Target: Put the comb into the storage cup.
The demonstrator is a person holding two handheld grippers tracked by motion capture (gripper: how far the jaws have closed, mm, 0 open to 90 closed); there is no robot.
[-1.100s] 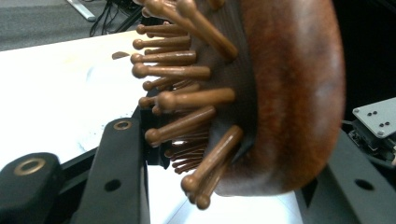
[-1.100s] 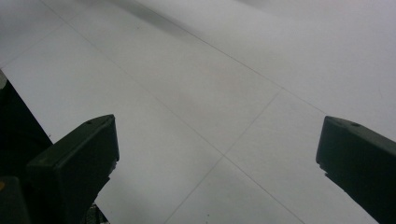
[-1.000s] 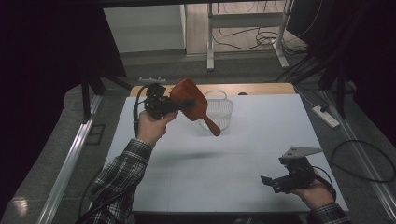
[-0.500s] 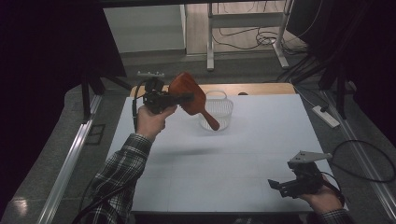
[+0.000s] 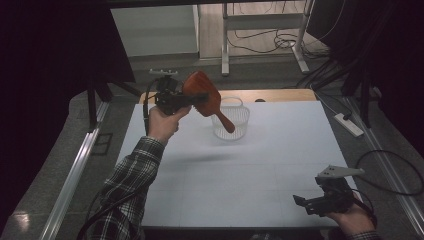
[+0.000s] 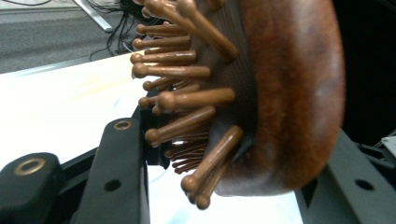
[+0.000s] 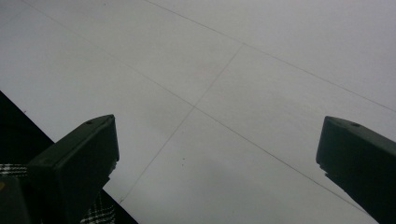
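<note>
A reddish-brown wooden paddle hairbrush (image 5: 201, 84) hangs in the air over the far left of the white table (image 5: 280, 150), its handle slanting down toward a white mesh basket (image 5: 241, 107). My left gripper (image 5: 199, 97) is shut on the brush head. In the left gripper view the brush (image 6: 289, 93) sits between the black jaws of the left gripper (image 6: 233, 186), with its wooden bristles (image 6: 187, 98) pointing left. My right gripper (image 5: 302, 201) rests low at the table's front right corner. In its own view the right gripper (image 7: 217, 163) stands open over bare table.
The basket stands at the table's far middle, just beyond the brush handle. A white power strip (image 5: 349, 124) and cables lie on the floor to the right. Metal frame legs (image 5: 225, 40) stand behind the table. Dark curtains hang at both sides.
The left hand has lifted the brush slightly and drawn it back toward the far left. The right hand has slid a little toward the front right corner.
</note>
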